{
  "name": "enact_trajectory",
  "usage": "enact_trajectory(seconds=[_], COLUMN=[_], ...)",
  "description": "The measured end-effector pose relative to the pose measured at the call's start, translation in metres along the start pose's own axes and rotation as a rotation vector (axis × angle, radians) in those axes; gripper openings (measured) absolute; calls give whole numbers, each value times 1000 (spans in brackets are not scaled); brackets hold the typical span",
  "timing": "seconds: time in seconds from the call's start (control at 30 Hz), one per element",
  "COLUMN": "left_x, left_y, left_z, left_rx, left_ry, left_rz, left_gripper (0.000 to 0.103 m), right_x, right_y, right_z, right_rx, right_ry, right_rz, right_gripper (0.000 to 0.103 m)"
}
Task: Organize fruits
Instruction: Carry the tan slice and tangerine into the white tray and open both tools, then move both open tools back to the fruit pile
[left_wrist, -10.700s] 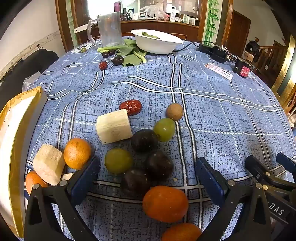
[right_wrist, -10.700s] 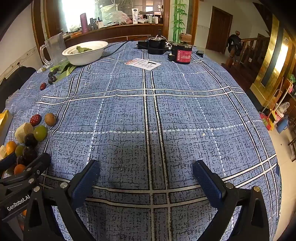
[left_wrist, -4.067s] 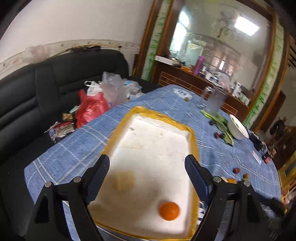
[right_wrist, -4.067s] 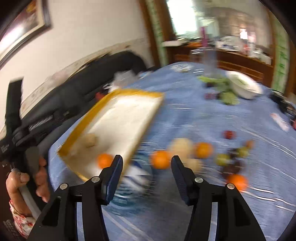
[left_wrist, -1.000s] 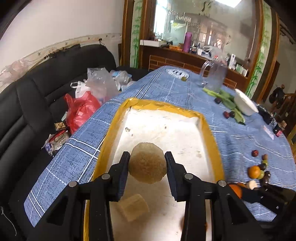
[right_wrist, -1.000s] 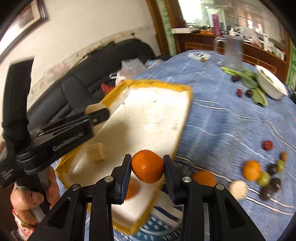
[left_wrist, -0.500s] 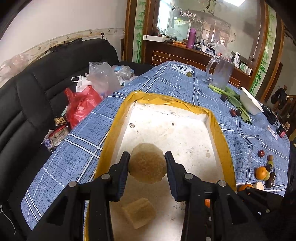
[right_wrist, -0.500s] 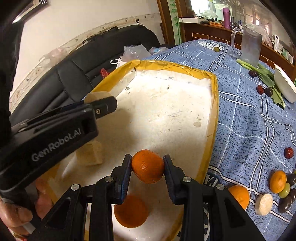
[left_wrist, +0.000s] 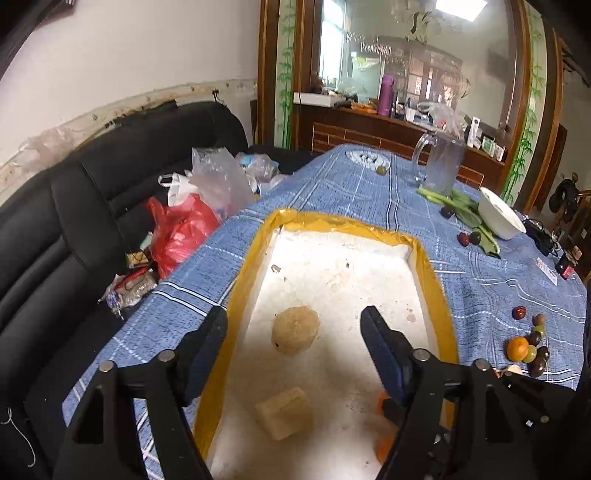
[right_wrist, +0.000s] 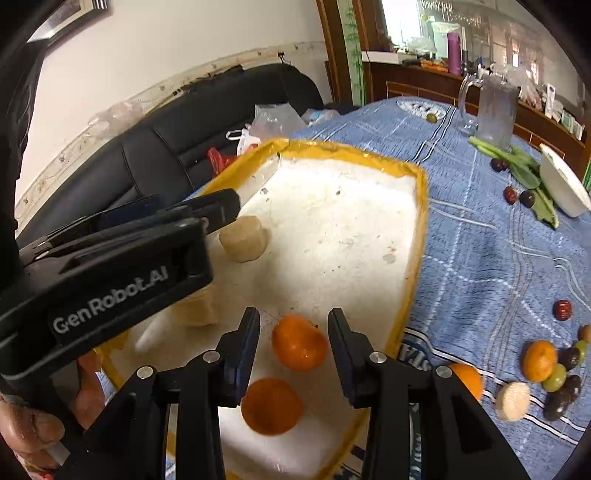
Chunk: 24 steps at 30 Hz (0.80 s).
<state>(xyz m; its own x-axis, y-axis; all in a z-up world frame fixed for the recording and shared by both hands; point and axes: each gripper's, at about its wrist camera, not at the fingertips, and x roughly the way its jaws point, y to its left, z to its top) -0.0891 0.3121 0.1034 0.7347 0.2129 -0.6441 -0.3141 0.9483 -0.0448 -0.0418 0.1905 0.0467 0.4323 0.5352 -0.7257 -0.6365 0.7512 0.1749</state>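
While both tools hang above the yellow-rimmed white tray (left_wrist: 436, 280), the left hand-held gripper (left_wrist: 293, 332) points forward and down over its middle, and its jaws are spread wide with nothing between them. A round pale cane piece (left_wrist: 294, 329) lies on the tray floor under the gap, touching neither finger. A second, more square pale piece (left_wrist: 285, 412) lies nearer to the camera in the same tray.

The right hand-held gripper (right_wrist: 293, 334) is tilted down over the near end of the tray (right_wrist: 421, 206). Its jaws stand a little apart, and an orange (right_wrist: 300, 342) sits between them; a thin gap shows on each side of the fruit, so I cannot tell if a pad touches it. A second orange (right_wrist: 271, 405) rests on the tray just near of the first one. In this view the left tool crosses from the left side, and a bare hand (right_wrist: 29, 432) holds its handle at the near left corner.

On the blue checked surface (right_wrist: 480, 236), to the right of the tray, two more oranges, one pale round slice, and a small group of dark and green fruits with a red date lie together. Far on the surface stand one clear jug (right_wrist: 493, 110) and one white bowl (right_wrist: 561, 181), with green leaves between them.
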Motion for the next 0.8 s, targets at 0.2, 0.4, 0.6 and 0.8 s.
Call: enact_trajectory(seconds=[0.2, 0.4, 0.6, 0.8], left_x=[-36, -60, -65, -55], left_y=[-16, -39, -66, -113], left_z=[-3, -4, -9, -21], left_rx=[33, 65, 64, 136], left_ry=[-71, -83, -65, -11], left_rz=[22, -36, -109, -191], left_gripper=[82, 82, 85, 85], right_x=[-35, -82, -134, -149], right_y=[-19, -65, -143, -211], right_z=[-11, -30, -58, -75], right_rx=[31, 97, 241, 405], right_ry=[-50, -116, -181, -182], right_rz=[3, -51, -181, -220], right_gripper=[46, 46, 53, 53])
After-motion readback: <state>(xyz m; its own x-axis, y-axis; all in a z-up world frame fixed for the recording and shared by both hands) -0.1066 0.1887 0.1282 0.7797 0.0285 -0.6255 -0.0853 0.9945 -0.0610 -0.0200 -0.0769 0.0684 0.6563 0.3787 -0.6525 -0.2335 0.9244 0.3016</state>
